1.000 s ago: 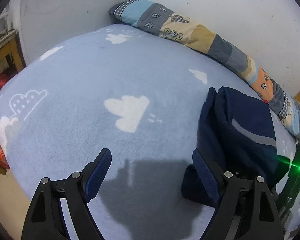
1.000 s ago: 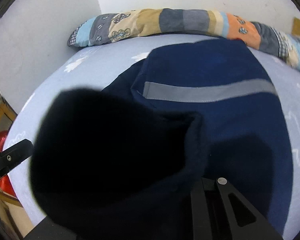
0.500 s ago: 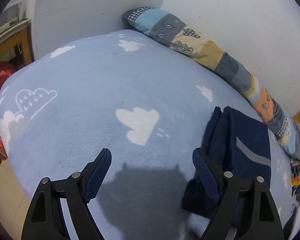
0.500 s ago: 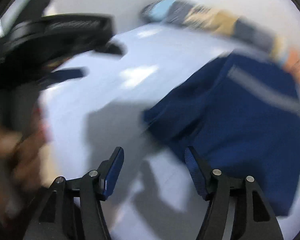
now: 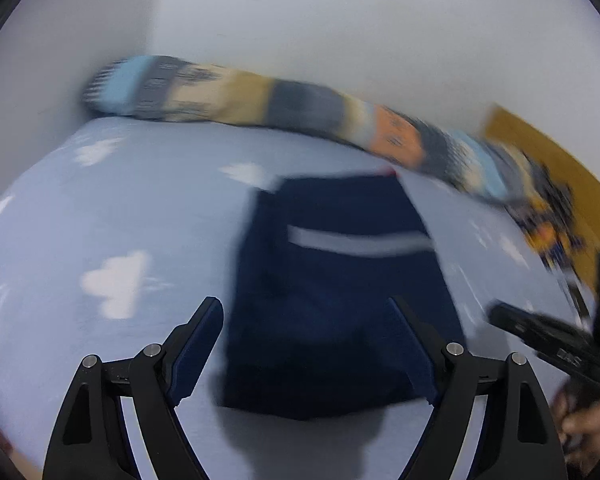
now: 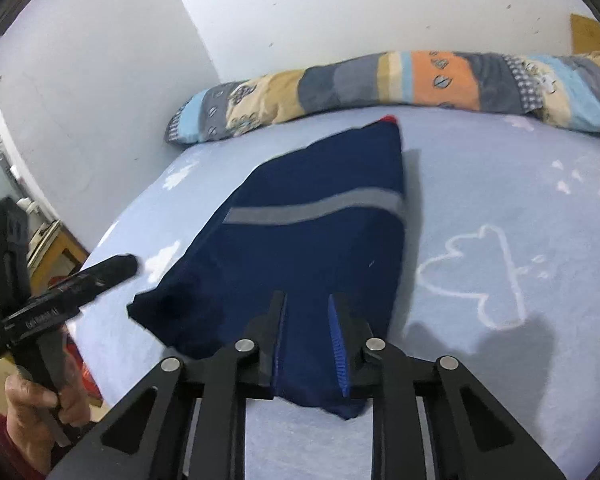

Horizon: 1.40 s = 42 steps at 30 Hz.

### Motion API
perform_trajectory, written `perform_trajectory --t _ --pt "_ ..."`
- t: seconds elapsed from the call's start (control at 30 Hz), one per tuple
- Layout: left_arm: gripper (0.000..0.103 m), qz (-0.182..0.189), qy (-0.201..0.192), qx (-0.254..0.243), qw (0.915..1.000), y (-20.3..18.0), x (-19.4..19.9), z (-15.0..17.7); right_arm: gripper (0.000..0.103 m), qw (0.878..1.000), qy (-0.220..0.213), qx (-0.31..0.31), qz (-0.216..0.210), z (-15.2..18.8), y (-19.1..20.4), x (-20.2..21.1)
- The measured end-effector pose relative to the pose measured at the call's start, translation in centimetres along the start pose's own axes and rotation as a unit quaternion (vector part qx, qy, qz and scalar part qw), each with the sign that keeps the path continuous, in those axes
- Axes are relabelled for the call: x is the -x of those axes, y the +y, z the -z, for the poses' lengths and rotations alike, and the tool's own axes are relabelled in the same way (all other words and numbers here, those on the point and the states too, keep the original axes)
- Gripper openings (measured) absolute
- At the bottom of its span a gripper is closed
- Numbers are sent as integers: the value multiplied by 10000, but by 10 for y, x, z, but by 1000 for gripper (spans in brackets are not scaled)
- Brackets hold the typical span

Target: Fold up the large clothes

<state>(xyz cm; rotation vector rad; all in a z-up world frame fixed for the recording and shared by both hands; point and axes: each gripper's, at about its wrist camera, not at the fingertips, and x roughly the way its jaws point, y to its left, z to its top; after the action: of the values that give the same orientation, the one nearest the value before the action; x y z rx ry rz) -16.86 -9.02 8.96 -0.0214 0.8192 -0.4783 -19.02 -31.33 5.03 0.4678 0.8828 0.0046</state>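
The right gripper (image 6: pixel 309 334) pinches the near edge of the navy garment (image 6: pixel 312 240) (mid-frame, on the bed (image 6: pixel 500 208)); the left gripper (image 5: pixel 308 344) hangs open. Lift evenly, keeping edges aligned.

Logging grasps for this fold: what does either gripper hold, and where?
The right gripper pinches the folded navy garment with the grey stripe at its near edge. The left gripper is open, empty.

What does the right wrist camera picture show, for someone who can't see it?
The right gripper is closing around the near edge of a folded navy garment with a grey stripe, lying on a light blue cloud-print blanket. A patchwork bolster lies along the white wall behind, and the left gripper shows at left.
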Motion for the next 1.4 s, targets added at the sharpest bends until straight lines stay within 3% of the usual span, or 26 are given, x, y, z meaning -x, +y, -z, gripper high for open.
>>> perform_trajectory --t 0.1,0.2,0.23,0.27,0.3,0.4,0.47,0.53,0.63,0.73,0.83,0.87,0.93,1.03,1.2,1.33,1.37,1.4 --pt "82 -55 535 -191 9984 -9 -29 9 20 9990 411 137 79 17 1 -30" --pt "82 -667 1099 -240 9914 0 -59 19 20 9974 693 -18 180 40 -14 -66" --pt "83 -988 1364 -277 9853 5 -71 23 20 9979 635 -3 112 43 -18 -73" --pt "85 -1114 1602 -222 9805 13 -81 28 20 9980 632 -10 68 43 -18 -74" --pt "86 -1013 1693 26 9804 22 -85 30 21 9977 681 -22 63 40 -19 -74" --pt "83 -982 1643 201 9813 27 -80 22 23 9941 1031 -203 -263 16 -22 -65" --pt "82 -821 1302 230 9878 24 -69 10 24 9951 770 -386 -487 -9 -29 -50" --pt "82 -621 939 240 9934 19 -55 -1 26 9968 494 -491 -389 -44 -39 -43" --pt "83 -568 636 165 9962 12 -54 -14 28 9974 469 -536 -57 -95 -53 -60" --pt "83 -565 845 81 9948 5 -75 -15 28 9970 510 -476 347 -138 -64 -98" --pt "83 -862 1162 27 9895 3 -101 -12 28 9943 745 -544 540 -162 -75 -145" --pt "83 -1020 1325 50 9859 4 -112 -13 29 9924 894 -595 599 -165 -79 -160" --pt "84 -984 1614 314 9815 15 -129 -13 29 9863 1312 -637 774 -160 -89 -192" --pt "85 -1015 1654 494 9797 23 -137 -19 30 9816 1636 -691 706 -152 -97 -216" --pt "84 -933 1695 415 9802 22 -140 -24 32 9886 1348 -351 571 -152 -80 -170" --pt "84 -829 1570 393 9833 23 -130 -23 32 9903 1304 38 473 -119 -57 -127" --pt "84 -470 1838 -246 9815 23 -128 -24 32 9894 1362 120 479 -107 -52 -124" --pt "84 -480 1820 -272 9818 22 -126 -23 32 9881 1386 243 616 -93 -47 -122"
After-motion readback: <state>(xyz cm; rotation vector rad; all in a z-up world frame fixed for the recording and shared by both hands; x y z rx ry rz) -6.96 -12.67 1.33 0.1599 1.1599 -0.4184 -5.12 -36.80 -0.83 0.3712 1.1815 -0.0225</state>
